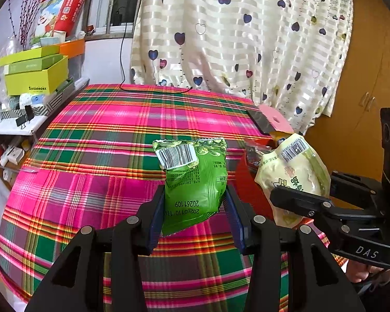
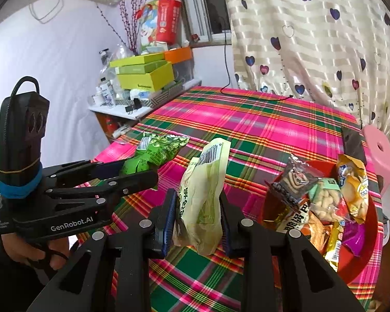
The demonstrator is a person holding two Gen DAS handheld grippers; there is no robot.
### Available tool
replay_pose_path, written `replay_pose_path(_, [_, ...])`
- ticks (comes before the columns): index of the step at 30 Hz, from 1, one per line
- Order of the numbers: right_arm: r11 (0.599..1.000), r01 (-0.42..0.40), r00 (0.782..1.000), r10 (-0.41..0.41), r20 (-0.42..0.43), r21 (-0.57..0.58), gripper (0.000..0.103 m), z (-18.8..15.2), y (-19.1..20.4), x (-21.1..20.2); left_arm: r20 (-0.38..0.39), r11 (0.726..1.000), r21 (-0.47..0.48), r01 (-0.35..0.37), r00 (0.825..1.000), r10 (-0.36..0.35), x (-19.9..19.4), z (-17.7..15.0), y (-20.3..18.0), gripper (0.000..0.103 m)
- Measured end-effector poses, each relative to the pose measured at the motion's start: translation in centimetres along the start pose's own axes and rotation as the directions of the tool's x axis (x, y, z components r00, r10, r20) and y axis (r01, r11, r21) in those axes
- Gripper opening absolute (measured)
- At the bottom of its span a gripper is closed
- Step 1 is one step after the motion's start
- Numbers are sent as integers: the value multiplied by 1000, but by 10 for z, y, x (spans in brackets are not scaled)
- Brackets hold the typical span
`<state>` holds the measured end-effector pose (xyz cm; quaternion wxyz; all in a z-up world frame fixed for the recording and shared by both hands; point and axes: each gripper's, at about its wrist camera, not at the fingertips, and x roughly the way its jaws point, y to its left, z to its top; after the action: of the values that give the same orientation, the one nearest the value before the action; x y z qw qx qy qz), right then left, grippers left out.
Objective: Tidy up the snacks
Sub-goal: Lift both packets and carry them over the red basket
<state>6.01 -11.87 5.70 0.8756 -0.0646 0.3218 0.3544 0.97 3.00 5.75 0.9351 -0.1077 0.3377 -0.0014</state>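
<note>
While the crinkled green foil snack packet (image 1: 195, 179), stamped "20261109", is hanging above the plaid pink-and-green tablecloth (image 1: 91, 135), the left gripper (image 1: 195, 208) is pinching it; at three o'clock the right gripper (image 2: 196, 218) is squeezing a pale yellow plastic pouch (image 2: 202, 195), with a red snack-filled bowl (image 2: 371, 223) beyond and open cloth at twelve.

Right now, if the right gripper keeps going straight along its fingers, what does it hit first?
Probably the plaid tablecloth. The right gripper is shut on the pale yellow packet and points down past the red bowl's left side, so the cloth looks first in line. Depth is uncertain.
</note>
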Motion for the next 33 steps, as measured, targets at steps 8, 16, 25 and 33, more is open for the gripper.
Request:
replay_pose_path(8, [1000,10,1000,-10,15,10,27,-2,-7,-9,-3,1000,15,9,1000,-9,1,2,-10,45])
replay_pose_path(16, [999,29,999,-29,21,34,27,-8,-21,-17,-22,999,31,31,999,-30,10,3,-24,45])
replay_pose_path(25, [995,64,998,-66,24,82,27,-17,-46,-26,-52,996,57,70,996,-68,27,6,-46,45])
replay_pose_path(33, [981,127,990,-134,35,147,27,-26,-82,-44,-68,990,83,110,992,-105,38,11,-66,45])
